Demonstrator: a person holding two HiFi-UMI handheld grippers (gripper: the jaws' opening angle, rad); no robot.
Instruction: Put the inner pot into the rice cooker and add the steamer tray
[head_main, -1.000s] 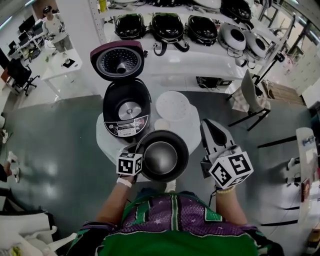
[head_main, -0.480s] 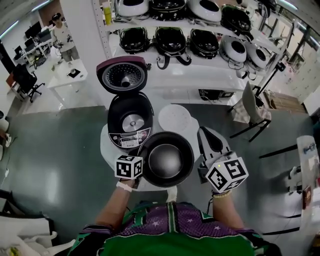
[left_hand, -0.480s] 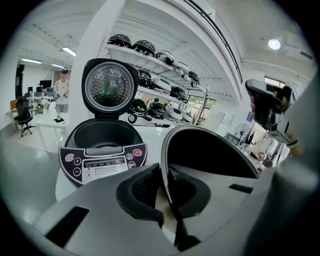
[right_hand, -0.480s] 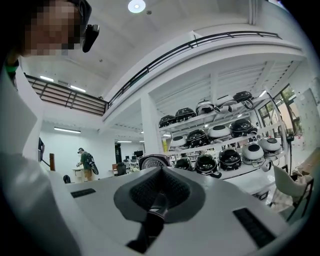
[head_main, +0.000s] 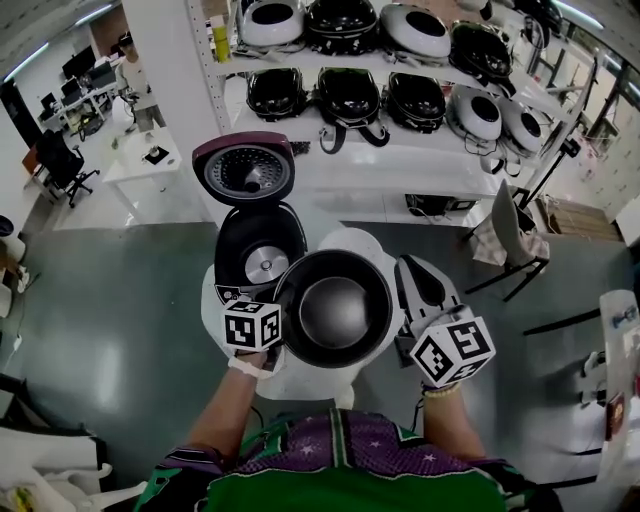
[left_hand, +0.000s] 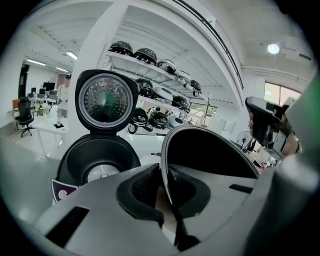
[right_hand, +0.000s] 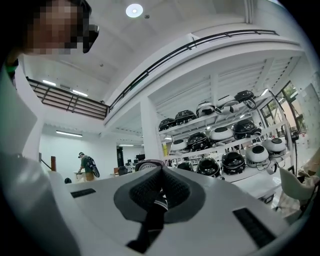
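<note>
Left gripper (head_main: 282, 328) was clamped on the inner pot (head_main: 335, 308) rim, at the pot's 9 o'clock. Pot was held over the table (head_main: 305, 382), at 4 o'clock from the open rice cooker (head_main: 258, 250). Right gripper (head_main: 412, 275) sat closed and empty at the pot's 3 o'clock.

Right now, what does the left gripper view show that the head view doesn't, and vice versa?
Only the left gripper view: the left tool shut on the inner pot at its rim. Only the head view: the white steamer tray behind the pot. Both: the pot, the open rice cooker and the shelves of cookers.
</note>
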